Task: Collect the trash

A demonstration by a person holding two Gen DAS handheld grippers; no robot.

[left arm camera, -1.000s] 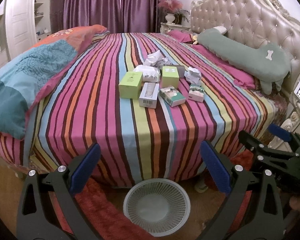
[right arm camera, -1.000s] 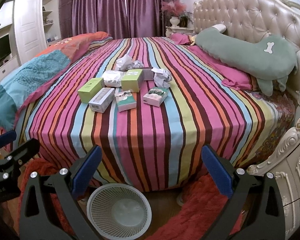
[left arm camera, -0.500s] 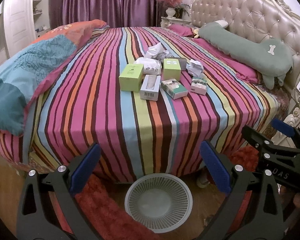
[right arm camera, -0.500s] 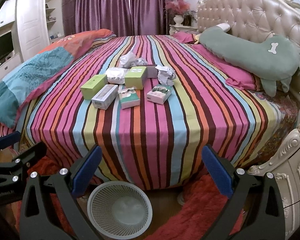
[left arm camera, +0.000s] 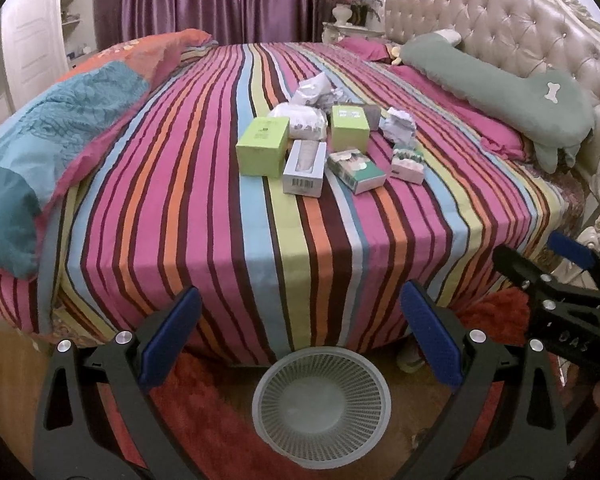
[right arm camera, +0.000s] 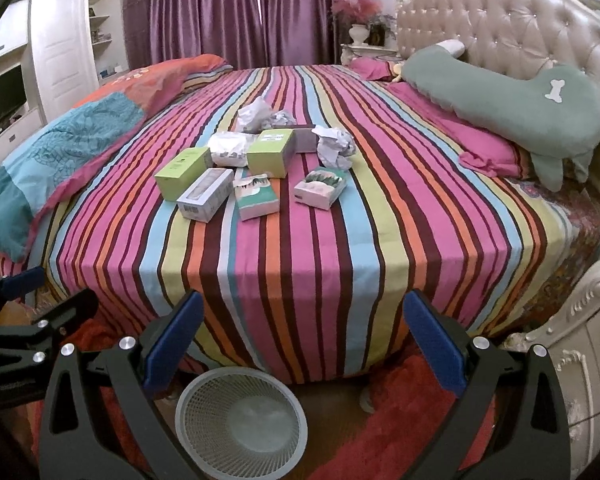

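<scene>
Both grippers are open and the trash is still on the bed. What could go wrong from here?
1. The boxes and crumpled paper lie touching in one cluster, so a grab may knock neighbours away.
2. The basket sits on the floor below the bed edge; a drop from above could miss it.

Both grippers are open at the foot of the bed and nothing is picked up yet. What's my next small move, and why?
Probably reach the left gripper forward toward the white barcode box, the nearest piece in the pile. Both it and the right gripper hold nothing, and the mesh basket on the floor below looks empty.
</scene>
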